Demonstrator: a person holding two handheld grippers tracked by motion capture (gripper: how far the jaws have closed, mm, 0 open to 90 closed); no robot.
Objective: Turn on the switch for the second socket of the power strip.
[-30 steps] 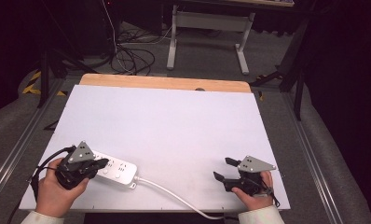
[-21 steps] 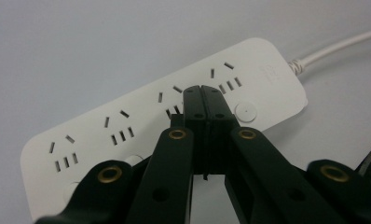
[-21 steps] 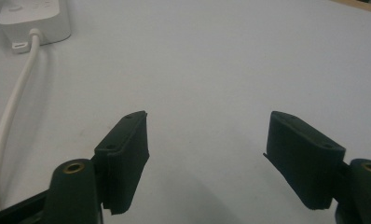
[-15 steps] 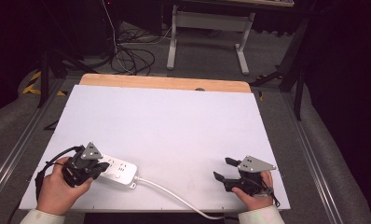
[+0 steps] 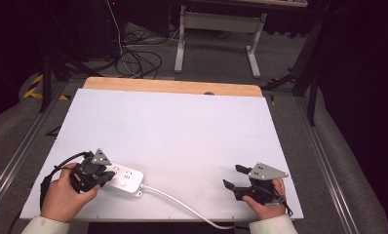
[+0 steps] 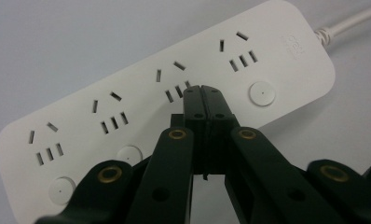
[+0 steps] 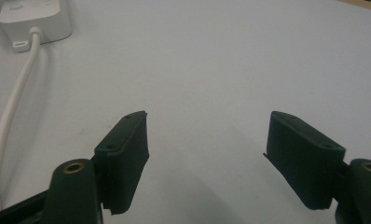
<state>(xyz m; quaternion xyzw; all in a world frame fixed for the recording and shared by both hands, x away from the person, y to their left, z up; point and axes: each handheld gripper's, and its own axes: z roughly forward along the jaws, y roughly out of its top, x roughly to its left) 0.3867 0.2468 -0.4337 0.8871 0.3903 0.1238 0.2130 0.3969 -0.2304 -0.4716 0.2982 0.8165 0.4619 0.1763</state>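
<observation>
A white power strip (image 5: 127, 179) lies flat near the table's front left corner, and its white cable (image 5: 177, 202) runs right toward the front edge. My left gripper (image 5: 106, 174) hangs over the strip's left part, held by a hand. In the left gripper view its jaws are pressed together with nothing between them, and the gripper (image 6: 203, 91) points at the power strip (image 6: 277, 60) beside one of its sockets. Whether the tips touch the strip, I cannot tell. My right gripper (image 5: 231, 176) rests at the front right, open and empty (image 7: 207, 135).
The white table top (image 5: 182, 131) has a wooden strip along its far edge. In the right gripper view the strip's cable end (image 7: 34, 16) and cable (image 7: 9, 121) lie at the left. Behind the table stand dark floor cables and a desk frame (image 5: 216, 29).
My left gripper has moved to the right and sits further over the power strip. The right gripper and the strip have stayed where they were.
</observation>
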